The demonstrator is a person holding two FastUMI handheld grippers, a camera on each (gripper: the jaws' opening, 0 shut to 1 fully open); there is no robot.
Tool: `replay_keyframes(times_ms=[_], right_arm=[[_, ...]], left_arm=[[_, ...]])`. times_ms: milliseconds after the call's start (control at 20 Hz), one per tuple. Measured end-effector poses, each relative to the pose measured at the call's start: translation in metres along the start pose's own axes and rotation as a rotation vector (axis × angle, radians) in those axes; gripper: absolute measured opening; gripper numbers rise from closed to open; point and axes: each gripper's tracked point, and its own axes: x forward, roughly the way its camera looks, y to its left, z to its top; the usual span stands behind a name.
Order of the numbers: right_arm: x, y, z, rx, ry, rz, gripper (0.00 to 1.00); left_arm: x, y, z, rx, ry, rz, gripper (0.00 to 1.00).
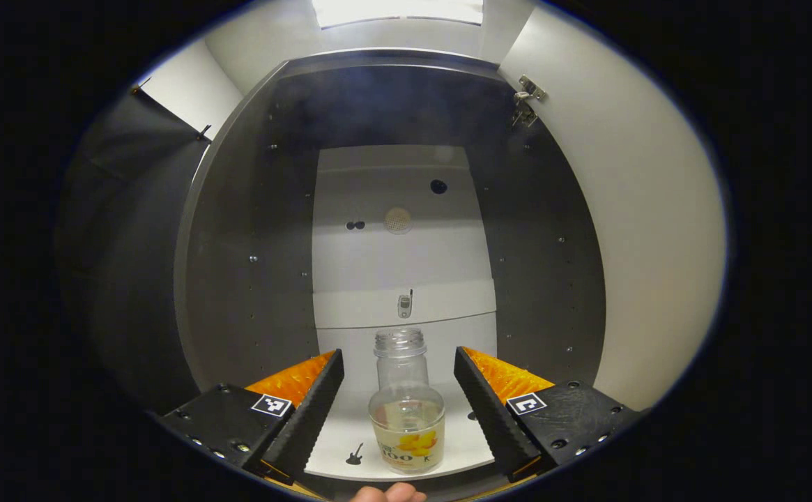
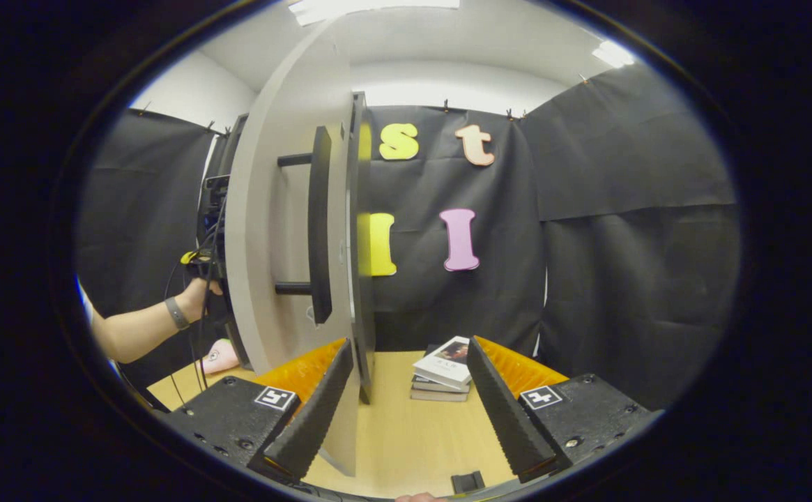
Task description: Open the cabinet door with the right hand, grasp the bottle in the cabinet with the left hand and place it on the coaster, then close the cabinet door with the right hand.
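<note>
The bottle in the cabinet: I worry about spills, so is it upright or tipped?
Upright. The bottle stands on the cabinet shelf, its capless mouth on top, between the open left gripper fingers.

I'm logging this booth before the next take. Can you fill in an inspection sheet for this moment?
Surface: light wooden table; white cabinet floor under the bottle.
Job's things: clear bottle, uncapped, upright in the cabinet; cabinet door open, dark bar handle.
Clutter: stack of books on the table; pink object behind the door.
Grippers: left hand-held gripper open, fingers either side of the bottle, not touching; right hand-held gripper open, the door's edge between its fingers.
Cables: dark cables hang by the person's hand.
Surroundings: black cloth wall.
</note>
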Motion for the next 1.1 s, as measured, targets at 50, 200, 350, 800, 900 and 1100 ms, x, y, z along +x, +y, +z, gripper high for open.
replay_keyframes(times_ms=[50,200,350,800,900,1100], right_arm=[[0.001,-0.001,0.000,0.000,0.000,-0.004,1.00],[0.001,-0.003,0.000,0.003,0.000,-0.015,1.00],[0.002,-0.003,0.000,0.009,-0.001,-0.019,1.00],[0.003,-0.004,0.001,0.020,-0.005,-0.027,1.00],[0.002,-0.003,0.001,0.021,-0.003,-0.027,1.00],[0.003,-0.001,0.003,0.018,-0.019,-0.010,1.00]], left_arm=[[0.003,-0.001,-0.002,-0.005,0.004,-0.004,0.96],[0.008,0.003,0.001,-0.018,-0.005,-0.001,0.96],[0.015,0.004,-0.002,-0.030,0.008,-0.007,0.85],[0.013,0.016,-0.003,-0.034,0.010,0.018,0.45],[0.004,0.017,0.004,-0.042,-0.003,0.007,0.45],[-0.025,0.030,0.013,-0.033,-0.017,0.015,0.45]])
